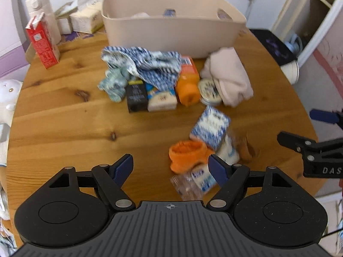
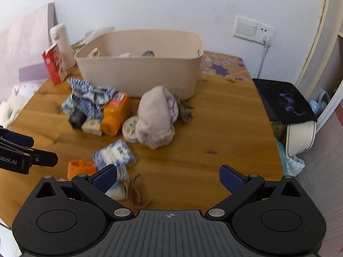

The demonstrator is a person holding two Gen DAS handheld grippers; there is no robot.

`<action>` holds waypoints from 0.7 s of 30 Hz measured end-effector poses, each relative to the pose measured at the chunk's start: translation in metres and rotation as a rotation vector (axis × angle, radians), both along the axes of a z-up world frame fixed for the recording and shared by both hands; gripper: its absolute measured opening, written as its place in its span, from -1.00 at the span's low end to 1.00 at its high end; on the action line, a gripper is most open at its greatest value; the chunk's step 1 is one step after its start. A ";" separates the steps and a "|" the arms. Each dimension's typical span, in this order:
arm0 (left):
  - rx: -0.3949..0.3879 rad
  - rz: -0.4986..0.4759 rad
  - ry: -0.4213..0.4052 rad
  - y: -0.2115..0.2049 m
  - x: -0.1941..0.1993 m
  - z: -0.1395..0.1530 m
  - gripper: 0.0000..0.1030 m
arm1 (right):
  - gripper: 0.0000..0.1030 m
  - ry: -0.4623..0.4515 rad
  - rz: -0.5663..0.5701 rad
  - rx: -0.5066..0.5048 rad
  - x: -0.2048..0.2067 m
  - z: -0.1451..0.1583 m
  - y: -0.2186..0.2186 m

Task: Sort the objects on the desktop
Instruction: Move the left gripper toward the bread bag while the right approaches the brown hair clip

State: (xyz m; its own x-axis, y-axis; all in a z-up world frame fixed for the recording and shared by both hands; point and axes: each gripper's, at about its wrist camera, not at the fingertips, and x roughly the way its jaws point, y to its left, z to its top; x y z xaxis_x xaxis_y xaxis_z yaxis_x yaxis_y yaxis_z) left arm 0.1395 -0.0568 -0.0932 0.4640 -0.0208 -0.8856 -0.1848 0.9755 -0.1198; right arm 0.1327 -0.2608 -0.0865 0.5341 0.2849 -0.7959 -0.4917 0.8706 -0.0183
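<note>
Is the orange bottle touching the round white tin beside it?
Touching. In the right wrist view the orange bottle lies on its side with its cap end against the round tin, with no wood showing between them; the left wrist view agrees.

one beige bin [image 2: 137, 75] on the table, one red carton [image 1: 42, 42], one white flask [image 1: 41, 10]. two orange things: a bottle [image 1: 187, 81] and a sock [image 1: 186, 155]. one round tin [image 1: 209, 92], one black box [image 1: 136, 96], one pink cloth bundle [image 2: 155, 117], one checked cloth [image 1: 148, 64].
</note>
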 end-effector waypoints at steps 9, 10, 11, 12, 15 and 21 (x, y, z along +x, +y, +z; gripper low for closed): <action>0.026 -0.074 0.063 -0.022 -0.004 -0.025 0.52 | 1.00 0.043 0.072 -0.036 -0.006 -0.025 0.001; 0.022 -0.075 0.069 -0.023 -0.003 -0.028 0.52 | 1.00 0.045 0.082 -0.041 -0.006 -0.028 0.002; 0.015 -0.074 0.074 -0.024 -0.003 -0.030 0.52 | 1.00 0.047 0.091 -0.047 -0.006 -0.030 0.003; 0.007 -0.076 0.079 -0.024 -0.002 -0.033 0.52 | 1.00 0.051 0.097 -0.053 -0.006 -0.033 0.004; -0.010 -0.091 0.092 -0.028 0.000 -0.040 0.52 | 1.00 0.065 0.110 -0.062 -0.004 -0.040 0.006; 0.016 -0.120 0.092 -0.037 0.007 -0.048 0.52 | 1.00 0.088 0.137 -0.082 0.001 -0.053 0.008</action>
State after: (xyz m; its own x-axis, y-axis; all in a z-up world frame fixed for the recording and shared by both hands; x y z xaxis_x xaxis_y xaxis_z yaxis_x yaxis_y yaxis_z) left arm 0.1465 -0.0937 -0.1417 0.3758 -0.0574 -0.9249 -0.0758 0.9928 -0.0924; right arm 0.1334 -0.2531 -0.1398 0.4222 0.2826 -0.8613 -0.6082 0.7929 -0.0380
